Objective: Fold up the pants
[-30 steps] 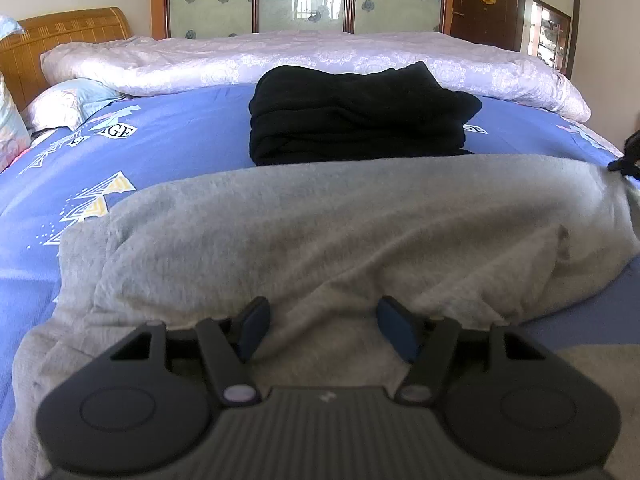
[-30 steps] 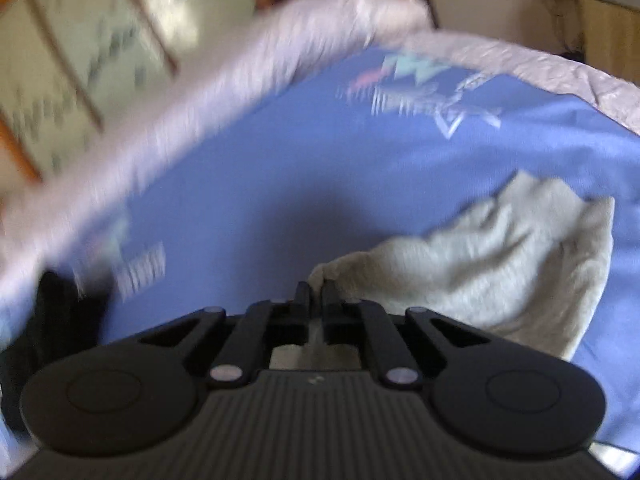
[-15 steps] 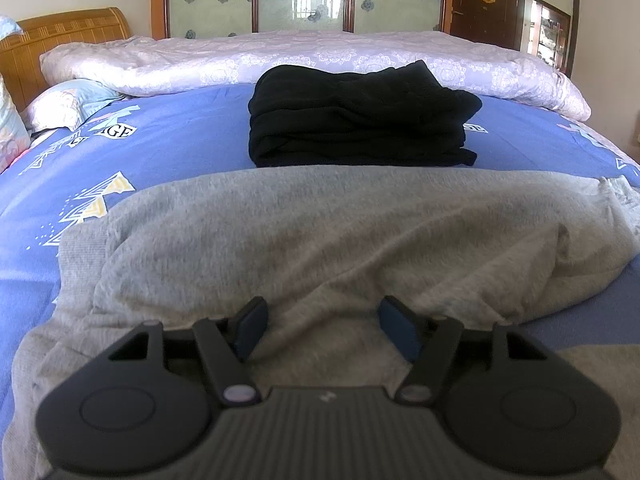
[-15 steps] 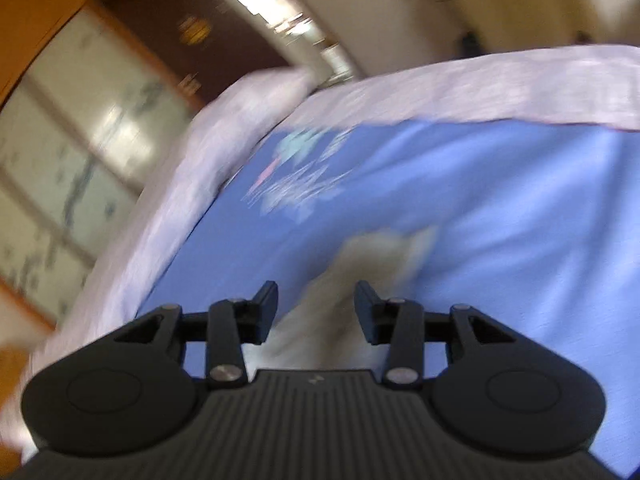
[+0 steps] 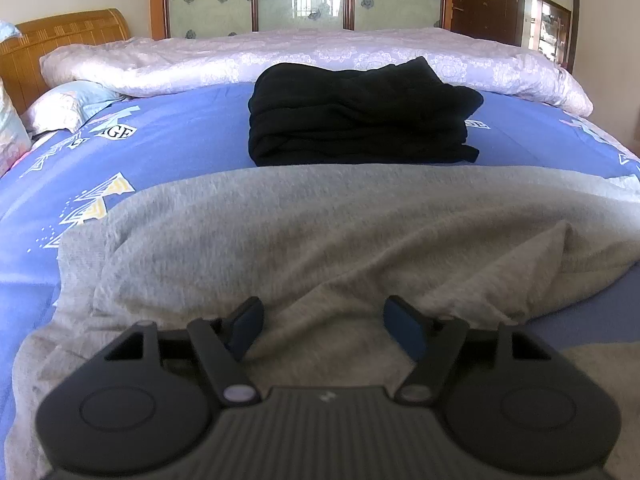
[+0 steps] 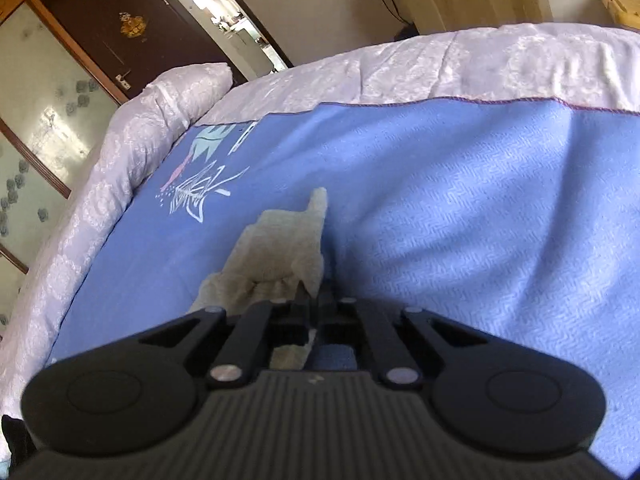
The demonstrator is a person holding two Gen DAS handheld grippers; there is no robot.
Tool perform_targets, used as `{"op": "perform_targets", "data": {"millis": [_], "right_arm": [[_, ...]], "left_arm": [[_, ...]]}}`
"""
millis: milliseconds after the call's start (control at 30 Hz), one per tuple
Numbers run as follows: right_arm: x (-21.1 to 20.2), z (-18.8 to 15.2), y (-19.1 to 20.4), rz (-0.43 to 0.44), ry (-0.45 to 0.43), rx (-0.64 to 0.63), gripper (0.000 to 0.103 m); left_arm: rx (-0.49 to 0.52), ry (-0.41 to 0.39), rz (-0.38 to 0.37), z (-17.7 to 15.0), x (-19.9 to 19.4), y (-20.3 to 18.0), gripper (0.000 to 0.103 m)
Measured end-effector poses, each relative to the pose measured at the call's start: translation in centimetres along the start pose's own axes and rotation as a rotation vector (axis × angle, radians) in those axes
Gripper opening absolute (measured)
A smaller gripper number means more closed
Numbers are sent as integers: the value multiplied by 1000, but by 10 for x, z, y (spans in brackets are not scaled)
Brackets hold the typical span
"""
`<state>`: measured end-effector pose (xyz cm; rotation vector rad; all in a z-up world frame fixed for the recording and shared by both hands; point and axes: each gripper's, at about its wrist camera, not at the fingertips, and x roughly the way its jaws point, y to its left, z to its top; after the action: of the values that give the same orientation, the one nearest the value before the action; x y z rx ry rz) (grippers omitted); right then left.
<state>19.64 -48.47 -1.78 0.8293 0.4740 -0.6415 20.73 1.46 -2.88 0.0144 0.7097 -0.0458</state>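
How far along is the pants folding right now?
Done: black pants lie folded in a stack on the bed. In hand: right gripper pinches an edge of the grey pants; left gripper is opening over them, nothing pinched. Left: grey pants lie spread and rumpled, folds remaining.

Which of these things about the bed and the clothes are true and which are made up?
1. The grey pants lie on a blue bedsheet. True.
2. The folded black clothes sit nearer the camera than the grey pants. False: they lie beyond them.
3. The right gripper is shut on grey fabric. True.
4. The left gripper is clamped tight shut. False: its jaws are apart and opening, over the pants.
5. The headboard is metal. False: it is wooden.
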Motion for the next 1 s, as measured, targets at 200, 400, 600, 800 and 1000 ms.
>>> {"op": "perform_targets", "data": {"millis": [200, 400, 600, 800, 1000], "right_arm": [[-64, -9, -12, 70, 48, 59, 62], [-170, -60, -33, 309, 186, -2, 62], [-256, -132, -65, 455, 267, -137, 62], [-265, -175, -73, 517, 366, -27, 62], [-281, -197, -30, 589, 413, -118, 51]], "left_arm": [[16, 7, 20, 1, -1, -3, 73], [-29, 35, 41, 9, -43, 5, 67], [-185, -56, -3, -24, -156, 67, 73], [-243, -53, 39, -76, -222, 109, 73], [-280, 1, 31, -102, -221, 111, 69]]}}
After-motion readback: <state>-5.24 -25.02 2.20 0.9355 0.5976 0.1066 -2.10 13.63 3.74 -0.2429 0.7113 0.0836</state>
